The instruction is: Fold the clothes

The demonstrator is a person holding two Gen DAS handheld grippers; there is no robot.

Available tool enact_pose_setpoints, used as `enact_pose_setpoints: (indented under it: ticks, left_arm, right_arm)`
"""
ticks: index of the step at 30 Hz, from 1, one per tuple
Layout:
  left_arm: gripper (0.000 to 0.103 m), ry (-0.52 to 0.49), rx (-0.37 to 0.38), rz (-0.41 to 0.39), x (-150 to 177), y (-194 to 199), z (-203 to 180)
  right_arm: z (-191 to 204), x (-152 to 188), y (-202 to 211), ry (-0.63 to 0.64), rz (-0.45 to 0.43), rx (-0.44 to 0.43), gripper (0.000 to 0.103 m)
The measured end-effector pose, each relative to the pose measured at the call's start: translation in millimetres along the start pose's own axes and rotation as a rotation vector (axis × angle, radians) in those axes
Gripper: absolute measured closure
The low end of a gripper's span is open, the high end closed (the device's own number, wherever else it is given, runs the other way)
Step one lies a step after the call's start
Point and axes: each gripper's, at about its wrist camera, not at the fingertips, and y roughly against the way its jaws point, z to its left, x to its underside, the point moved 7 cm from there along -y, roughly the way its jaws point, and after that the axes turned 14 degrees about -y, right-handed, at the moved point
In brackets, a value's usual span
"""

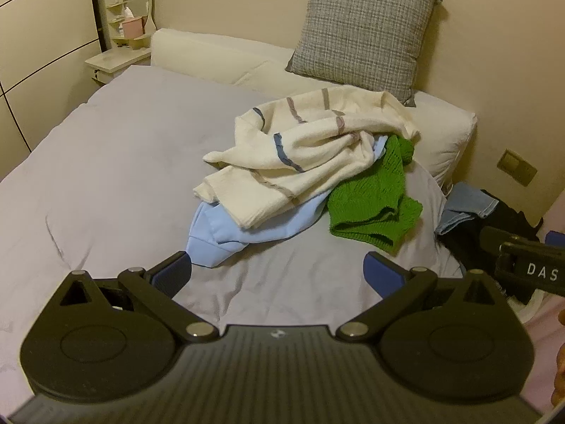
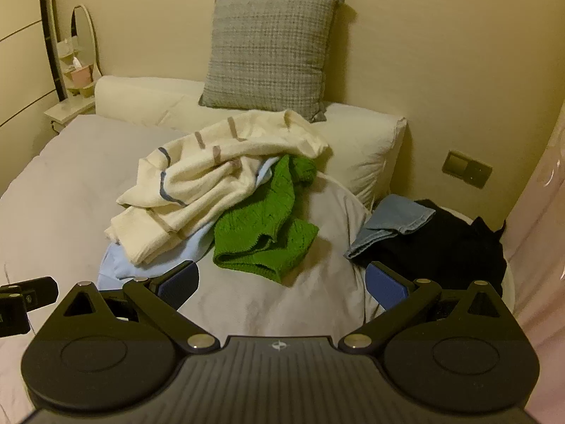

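Left wrist view first: the left gripper (image 1: 277, 274) hangs above the bed (image 1: 116, 162) with its blue-padded fingers (image 1: 173, 274) spread wide and nothing between them, only bare grey cover below. Just beyond the left finger lies the pale blue garment (image 1: 226, 233), its hem almost level with that fingertip. Draped over it, further ahead, is the cream striped sweater (image 1: 303, 155), all crumpled, and ahead of the right finger sits the green knit top (image 1: 374, 205), touching the sweater's edge. Past the pile, a grey checked cushion (image 1: 363, 31) leans on the wall above the white pillows (image 1: 445, 137). Off to the right of the fingers, part of the other tool pokes in, over a heap of dark clothes (image 1: 469, 236) and a folded denim piece (image 1: 466, 205). Now the right wrist view: the right gripper (image 2: 282, 281) is likewise spread wide, fingers (image 2: 385, 286) empty, hovering over the cover. Straight ahead between them is the green knit top (image 2: 265, 233); the cream striped sweater (image 2: 212, 183) and pale blue garment (image 2: 116, 265) lie beyond the left finger. Just beyond the right finger rest the dark clothes (image 2: 445, 243) with the denim piece (image 2: 395, 222) on their near-left edge. Far left of the fingers, a bedside shelf (image 2: 70, 109) holds small items too blurred to name.
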Motion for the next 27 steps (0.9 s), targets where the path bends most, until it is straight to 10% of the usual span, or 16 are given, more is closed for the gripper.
enact_pose_setpoints:
  ticks: [27]
  left_arm:
    - [0.001, 0.015, 0.014, 0.065, -38.2, -92.0, -6.9]
  right_arm:
    - [-4.7, -33.6, -100.9, -0.026, 0.135, -0.073, 0.001]
